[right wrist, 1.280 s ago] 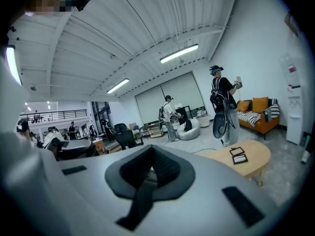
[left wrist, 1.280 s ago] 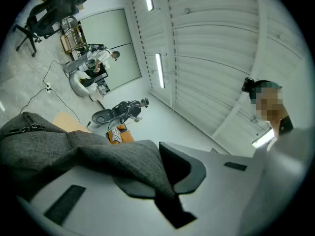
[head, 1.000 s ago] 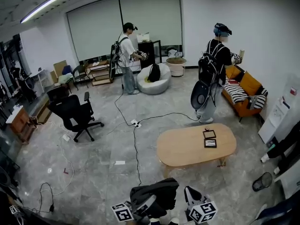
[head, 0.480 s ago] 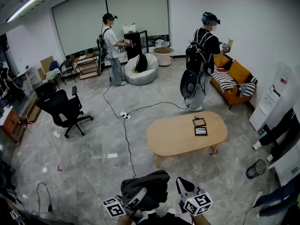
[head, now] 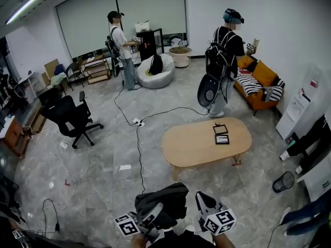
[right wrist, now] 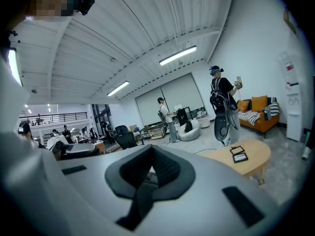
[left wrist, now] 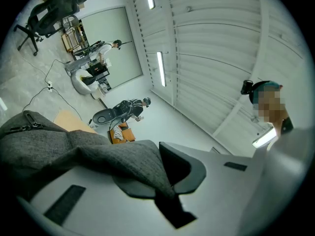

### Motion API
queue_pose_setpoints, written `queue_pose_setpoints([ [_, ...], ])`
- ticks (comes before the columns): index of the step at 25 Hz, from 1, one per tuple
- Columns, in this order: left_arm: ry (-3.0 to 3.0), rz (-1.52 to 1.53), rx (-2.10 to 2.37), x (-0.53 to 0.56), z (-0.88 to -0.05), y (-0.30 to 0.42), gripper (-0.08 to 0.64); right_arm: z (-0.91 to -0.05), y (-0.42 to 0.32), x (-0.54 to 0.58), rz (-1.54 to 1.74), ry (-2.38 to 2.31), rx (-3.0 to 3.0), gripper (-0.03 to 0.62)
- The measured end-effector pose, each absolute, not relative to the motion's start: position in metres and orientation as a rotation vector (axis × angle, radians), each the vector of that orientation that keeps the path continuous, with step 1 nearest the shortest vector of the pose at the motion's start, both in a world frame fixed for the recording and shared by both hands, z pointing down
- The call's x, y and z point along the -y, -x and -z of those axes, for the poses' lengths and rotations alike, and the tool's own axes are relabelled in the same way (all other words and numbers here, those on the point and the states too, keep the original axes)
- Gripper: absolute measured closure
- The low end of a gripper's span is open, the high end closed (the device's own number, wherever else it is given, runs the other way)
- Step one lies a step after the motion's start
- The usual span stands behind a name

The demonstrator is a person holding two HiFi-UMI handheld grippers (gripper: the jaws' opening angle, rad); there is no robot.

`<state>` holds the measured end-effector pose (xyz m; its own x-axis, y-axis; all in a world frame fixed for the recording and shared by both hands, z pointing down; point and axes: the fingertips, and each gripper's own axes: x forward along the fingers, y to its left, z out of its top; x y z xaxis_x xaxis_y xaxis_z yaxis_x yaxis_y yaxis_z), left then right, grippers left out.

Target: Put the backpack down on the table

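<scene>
Since a second ago the view has swung a little: the oval table and the two people standing beyond it now sit further up and to the left in the head view. The backpack and both grippers keep their place at the bottom edge. The backpack is not on the tabletop. It hangs over the floor on the near side of the table, well apart from the table's near edge.

The left gripper points roughly level toward the table, its jaws clenched on the backpack's grey fabric, which drapes across them in the left gripper view. The right gripper lies just beside the backpack, also about level. Its jaws are drawn together with nothing between them.
</scene>
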<state>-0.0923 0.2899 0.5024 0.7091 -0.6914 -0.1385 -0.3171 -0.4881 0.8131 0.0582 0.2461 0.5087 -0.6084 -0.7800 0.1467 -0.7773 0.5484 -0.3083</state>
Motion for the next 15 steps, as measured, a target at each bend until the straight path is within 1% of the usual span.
queue_pose_setpoints([
  [15,-2.095,0.589,0.763,-0.278,-0.501,0.055,0.525,-0.514,-0.099,-0.240,0.560,1.377,-2.732,0.581],
])
